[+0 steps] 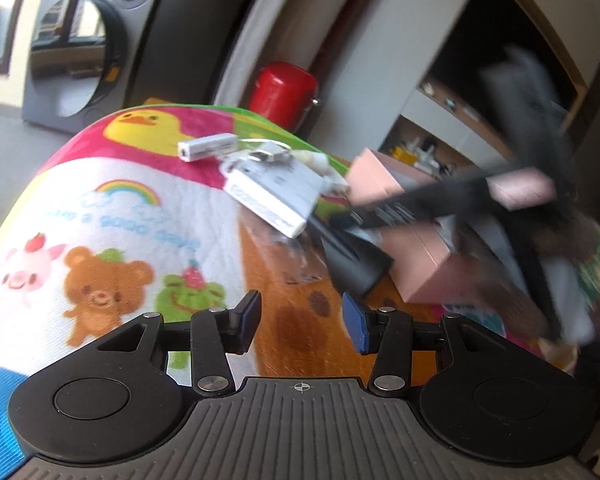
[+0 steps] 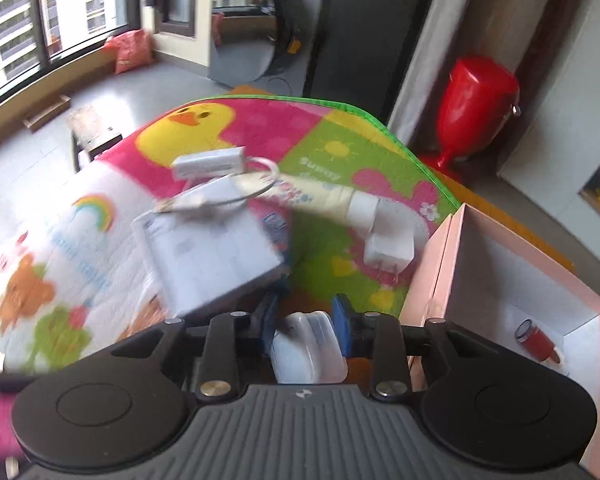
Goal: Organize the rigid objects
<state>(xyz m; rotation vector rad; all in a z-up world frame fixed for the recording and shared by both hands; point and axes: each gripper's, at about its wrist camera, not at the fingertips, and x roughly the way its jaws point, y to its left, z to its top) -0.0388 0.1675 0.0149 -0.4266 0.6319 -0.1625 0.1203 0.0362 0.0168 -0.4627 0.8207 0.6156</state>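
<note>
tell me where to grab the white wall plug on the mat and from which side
Probably across the wall plug's two flat side faces, coming from above. It lies flat on the mat with its prongs pointing toward the camera, so the square body gives parallel faces for the pads. Keep off the prongs and the tube lying just beyond it. The pink box crowds its right side.

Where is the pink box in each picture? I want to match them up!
Left wrist view: the pink box sits right of centre, partly hidden behind the blurred right gripper crossing in front.
Right wrist view: the pink box stands at the right edge, open, with a small red item inside.
Shared landmark: the yellow duck printed on the mat.
</note>
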